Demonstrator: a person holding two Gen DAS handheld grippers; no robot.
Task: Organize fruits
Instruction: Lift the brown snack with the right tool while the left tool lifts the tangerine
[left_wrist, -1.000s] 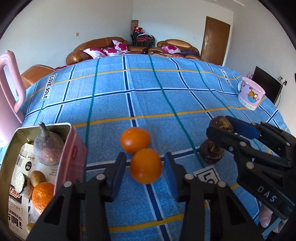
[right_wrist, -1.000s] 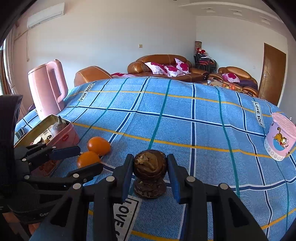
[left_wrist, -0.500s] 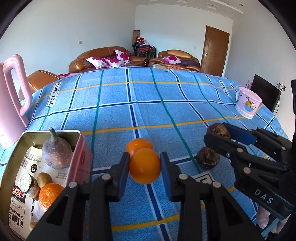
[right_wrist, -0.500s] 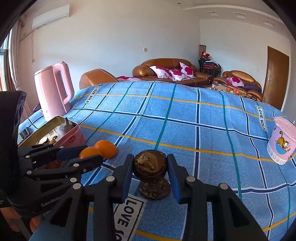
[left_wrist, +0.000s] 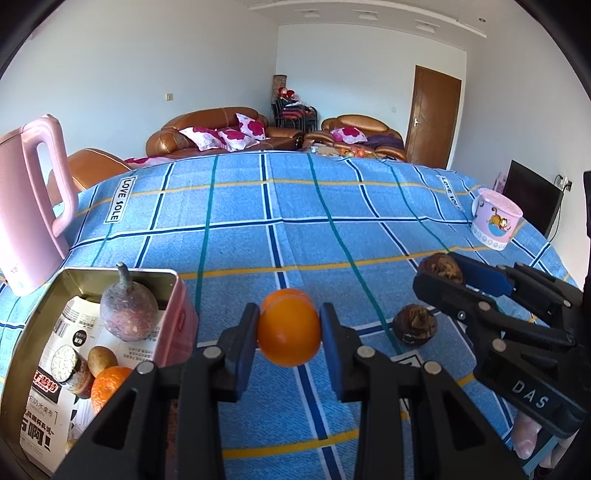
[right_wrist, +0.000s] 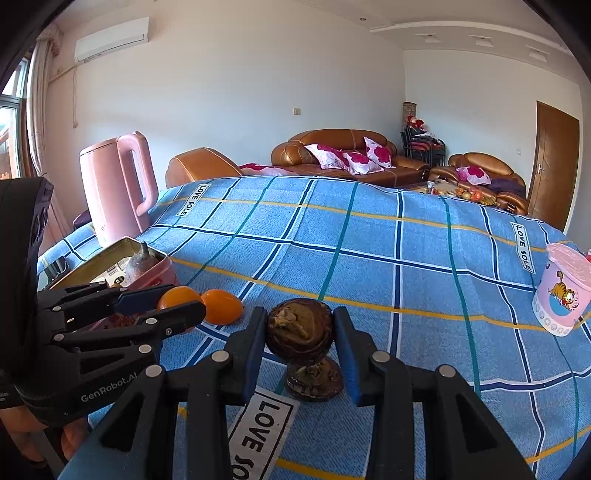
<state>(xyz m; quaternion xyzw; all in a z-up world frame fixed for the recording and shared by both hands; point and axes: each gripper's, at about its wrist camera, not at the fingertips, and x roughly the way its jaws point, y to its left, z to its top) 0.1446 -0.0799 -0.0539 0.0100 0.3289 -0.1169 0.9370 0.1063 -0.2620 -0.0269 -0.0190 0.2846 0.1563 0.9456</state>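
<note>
While gripped, orange (left_wrist: 289, 334) round, axisless.

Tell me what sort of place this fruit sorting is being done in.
Most likely a home living room: brown leather sofas with floral cushions stand behind the table, whose blue checked tablecloth carries a pink electric kettle, and an air conditioner hangs on the wall.

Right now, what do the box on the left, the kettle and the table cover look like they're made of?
Box: likely tin, with a dull brushed-metal inside, a rolled rim and pink glossy paint outside.
Kettle: probably plastic, smooth matte pink, with a moulded one-piece handle.
Table cover: woven fabric, matte, with a visible weave, printed checks and soft creases.
</note>
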